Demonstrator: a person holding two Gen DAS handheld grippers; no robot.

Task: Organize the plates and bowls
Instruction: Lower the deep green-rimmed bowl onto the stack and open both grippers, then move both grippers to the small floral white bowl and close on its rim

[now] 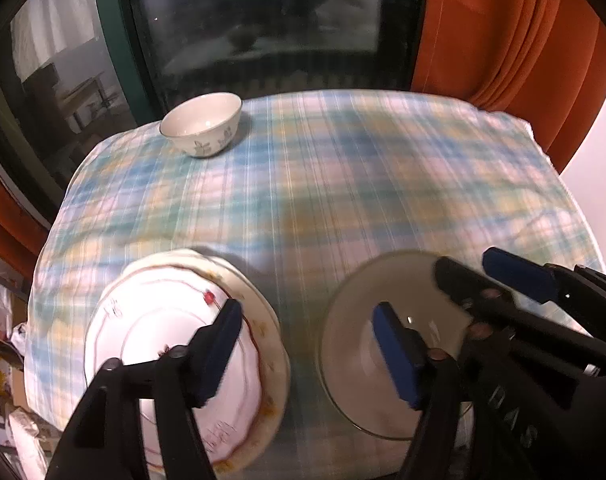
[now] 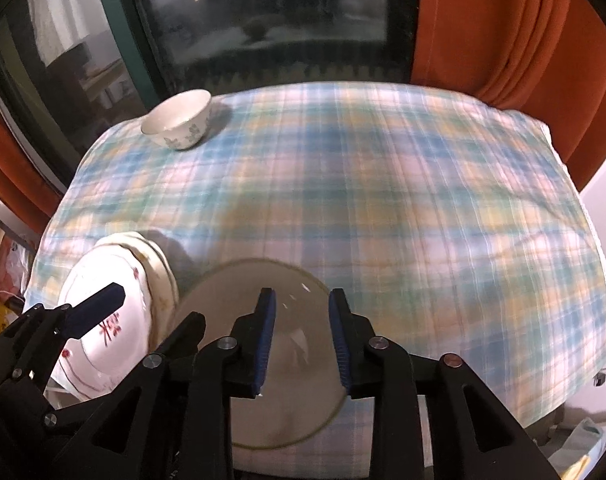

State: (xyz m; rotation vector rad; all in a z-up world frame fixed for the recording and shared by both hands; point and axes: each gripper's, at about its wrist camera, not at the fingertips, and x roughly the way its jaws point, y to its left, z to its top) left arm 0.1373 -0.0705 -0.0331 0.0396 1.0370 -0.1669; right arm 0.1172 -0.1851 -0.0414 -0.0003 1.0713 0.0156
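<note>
both tools are standing apart, gripping nothing: left tool [image 1: 307, 350] over the white plate stack [image 1: 151, 344], right tool [image 2: 303, 340] over the glass plate [image 2: 231, 300]. lifting straight up is avoiding nudging rims.

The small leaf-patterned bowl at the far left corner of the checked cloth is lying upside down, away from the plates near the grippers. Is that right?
Not quite. The small bowl stands upright, its open mouth facing up; the left wrist view shows its pale inside. The rest holds: it sits at the far left corner of the checked cloth, apart from the plates near the grippers.
</note>
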